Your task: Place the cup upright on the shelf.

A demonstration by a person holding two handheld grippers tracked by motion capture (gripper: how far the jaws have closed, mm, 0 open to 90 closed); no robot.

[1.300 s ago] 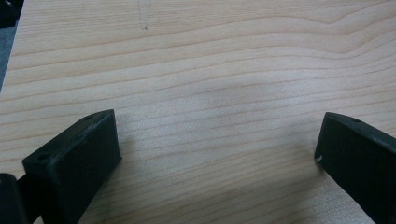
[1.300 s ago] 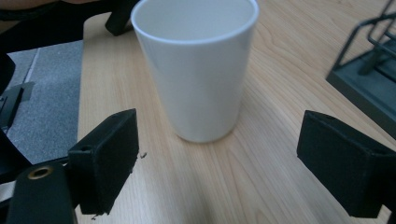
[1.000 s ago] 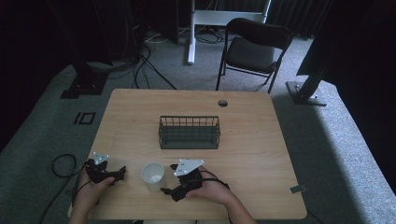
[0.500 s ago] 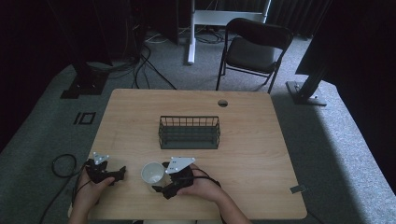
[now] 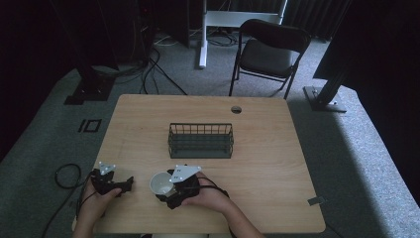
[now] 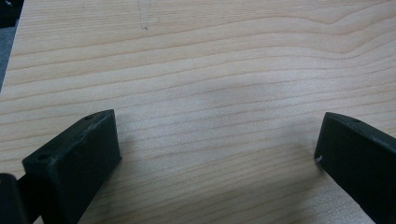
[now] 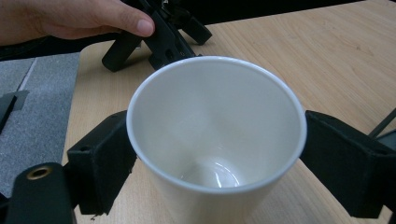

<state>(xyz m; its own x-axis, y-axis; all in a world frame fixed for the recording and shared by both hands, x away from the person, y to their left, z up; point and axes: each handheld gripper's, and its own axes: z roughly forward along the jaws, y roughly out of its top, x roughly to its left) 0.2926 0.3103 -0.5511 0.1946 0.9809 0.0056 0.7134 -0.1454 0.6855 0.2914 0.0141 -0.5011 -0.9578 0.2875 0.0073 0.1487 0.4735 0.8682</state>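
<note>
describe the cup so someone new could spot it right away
Start at the wooden table and go from the dark wire basket to the near edge. There the white cup stands between the fingers of the right gripper, pale, round and empty.

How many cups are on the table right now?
1. The cup stands near the table's front edge, between the jaws of the right tongs. The wire basket behind it looks empty.

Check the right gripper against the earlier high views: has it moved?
Yes. The right gripper has slid left along the table's near edge, away from under the wire basket, until its jaws flank the white cup.
</note>
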